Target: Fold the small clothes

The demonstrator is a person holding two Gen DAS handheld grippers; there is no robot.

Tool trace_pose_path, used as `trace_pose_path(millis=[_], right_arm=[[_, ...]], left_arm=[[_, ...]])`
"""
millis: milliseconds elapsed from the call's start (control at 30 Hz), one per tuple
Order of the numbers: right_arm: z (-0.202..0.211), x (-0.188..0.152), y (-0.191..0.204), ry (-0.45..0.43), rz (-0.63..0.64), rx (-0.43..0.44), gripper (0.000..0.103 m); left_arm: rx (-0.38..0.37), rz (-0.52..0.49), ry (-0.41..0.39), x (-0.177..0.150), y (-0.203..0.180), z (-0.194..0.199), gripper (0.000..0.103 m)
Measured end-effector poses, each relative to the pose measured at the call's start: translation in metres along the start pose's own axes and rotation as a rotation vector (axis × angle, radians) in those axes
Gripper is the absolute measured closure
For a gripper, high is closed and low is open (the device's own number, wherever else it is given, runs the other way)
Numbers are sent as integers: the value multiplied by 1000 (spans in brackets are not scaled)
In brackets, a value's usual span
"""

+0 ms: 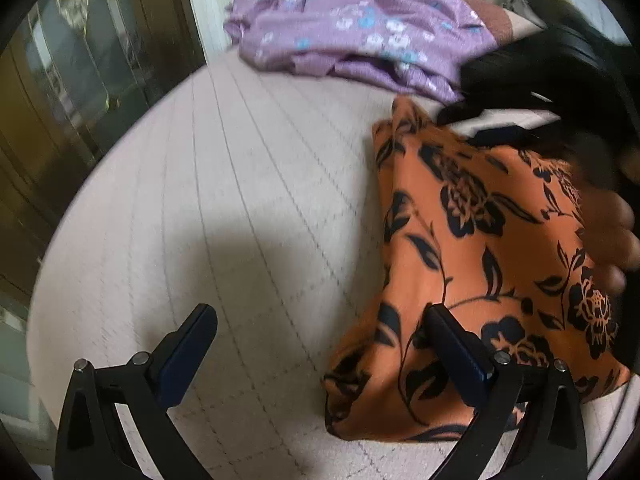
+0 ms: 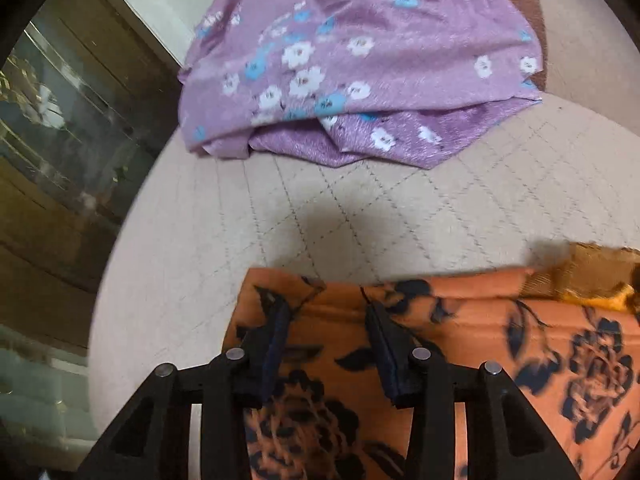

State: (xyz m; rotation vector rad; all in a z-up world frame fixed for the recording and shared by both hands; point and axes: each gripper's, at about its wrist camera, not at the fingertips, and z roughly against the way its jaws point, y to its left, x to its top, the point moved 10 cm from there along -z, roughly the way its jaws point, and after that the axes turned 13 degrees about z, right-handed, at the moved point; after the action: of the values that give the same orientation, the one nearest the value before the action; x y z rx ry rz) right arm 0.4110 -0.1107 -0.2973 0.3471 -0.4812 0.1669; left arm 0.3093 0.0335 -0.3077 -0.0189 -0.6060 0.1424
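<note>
orange cloth (image 1: 480, 240) folded on quilt (image 1: 240, 200); purple cloth (image 2: 352, 64) bunched well beyond it.
left gripper (image 1: 320, 328) spread wide, one finger over quilt, other over orange cloth, gripping nothing. right gripper (image 2: 326, 312) parted over cloth's far edge, contact unclear. in left view, a blurred hand (image 1: 612, 220) and dark gear hide the cloth's right side.

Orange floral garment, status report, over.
Left claw open, empty. Right claw open over orange floral garment, folded on quilted surface. Purple floral garment apart, beyond.
</note>
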Motion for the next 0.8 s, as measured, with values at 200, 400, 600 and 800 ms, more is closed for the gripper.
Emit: trace_pose_path(millis=[200, 400, 600, 800], right_arm=[[87, -47, -65, -75, -35, -65, 58], [137, -136, -149, -33, -181, -149, 58], [169, -195, -182, -77, -297, -95, 60], [194, -201, -174, -148, -315, -50, 56]], left_arm=[[-20, -56, -137, 15, -22, 28, 0], [81, -86, -37, -1, -22, -6, 0], [95, -92, -104, -3, -17, 12, 0], [18, -163, -163, -17, -48, 38, 0]])
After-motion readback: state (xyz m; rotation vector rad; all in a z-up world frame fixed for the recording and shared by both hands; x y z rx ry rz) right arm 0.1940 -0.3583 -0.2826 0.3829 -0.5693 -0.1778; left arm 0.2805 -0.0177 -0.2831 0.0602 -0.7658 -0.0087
